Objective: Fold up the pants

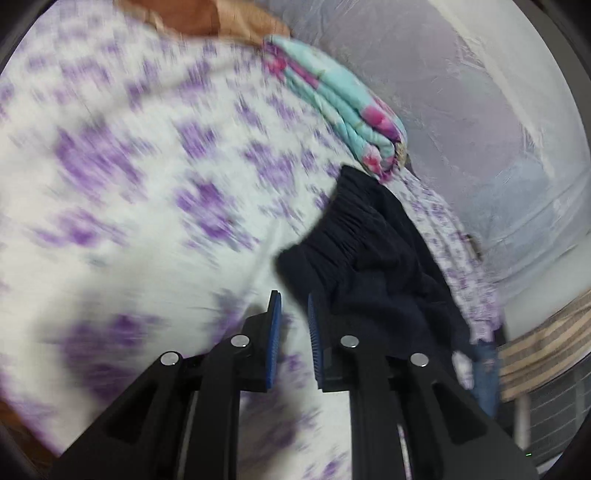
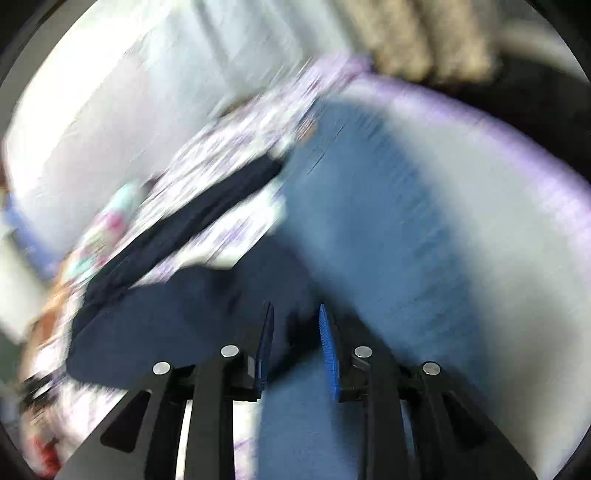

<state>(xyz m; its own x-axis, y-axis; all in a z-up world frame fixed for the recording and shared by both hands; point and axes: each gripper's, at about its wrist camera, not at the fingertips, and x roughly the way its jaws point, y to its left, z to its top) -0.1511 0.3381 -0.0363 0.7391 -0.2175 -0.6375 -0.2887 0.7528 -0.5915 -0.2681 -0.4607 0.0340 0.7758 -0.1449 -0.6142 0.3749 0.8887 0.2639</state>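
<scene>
The dark navy pants (image 1: 369, 251) hang bunched over the bed, their gathered elastic waistband at the tips of my left gripper (image 1: 293, 295). That gripper is shut on the waistband's edge. The pants look sharp while the bed behind them is smeared. In the blurred right wrist view the pants (image 2: 166, 325) stretch as a dark band from the lower left toward the middle. My right gripper (image 2: 295, 306) stands over their near edge with its jaws apart. Dark cloth shows in the gap, and neither blue pad (image 2: 328, 347) visibly presses on it.
A white bedsheet with purple flowers (image 1: 147, 166) covers the bed. A folded teal and pink blanket (image 1: 332, 99) lies at its far side, with an orange cloth (image 1: 207, 14) beyond it. Pale netting (image 1: 480, 110) hangs to the right. Blue denim (image 2: 351, 221) fills the middle of the right wrist view.
</scene>
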